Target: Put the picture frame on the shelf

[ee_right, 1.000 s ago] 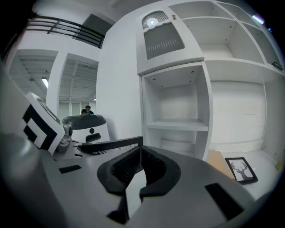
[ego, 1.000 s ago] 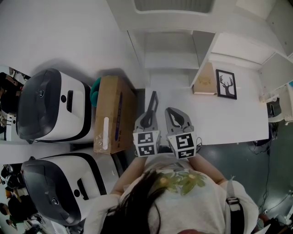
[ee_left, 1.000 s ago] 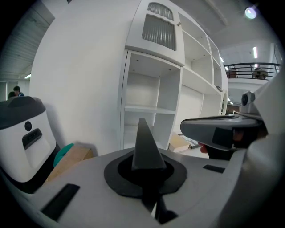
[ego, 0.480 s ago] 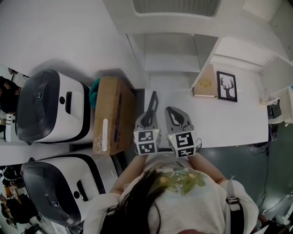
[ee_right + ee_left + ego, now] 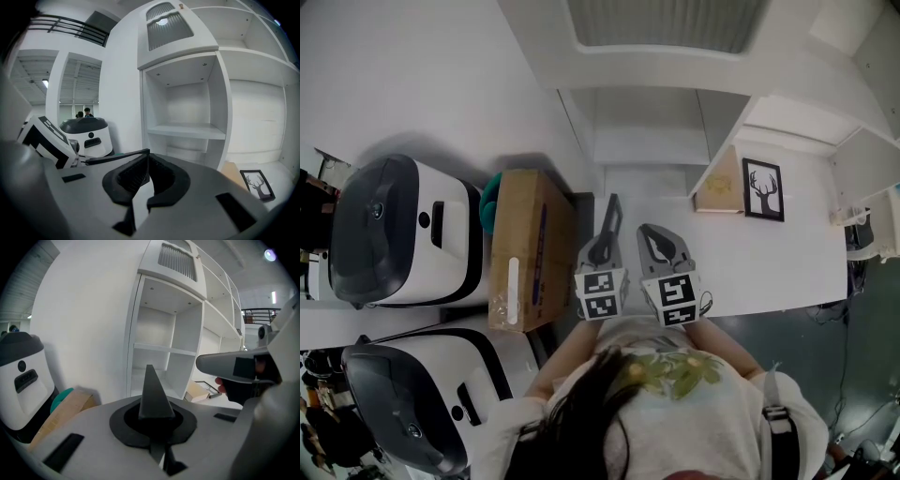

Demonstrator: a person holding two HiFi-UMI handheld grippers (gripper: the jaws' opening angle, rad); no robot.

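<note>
Meanwhile, the picture frame sits on the white surface with both grippers empty.
The picture frame (image 5: 763, 190), showing an antlered deer, rests on the white surface (image 5: 769, 258) just right of the shelf (image 5: 649, 145), beside a tan board (image 5: 722, 183). Its long axis runs away from the person, antlers pointing to the far side. The left gripper (image 5: 613, 201) and right gripper (image 5: 647, 230) hang side by side, well short of it, jaws closed on nothing.
</note>
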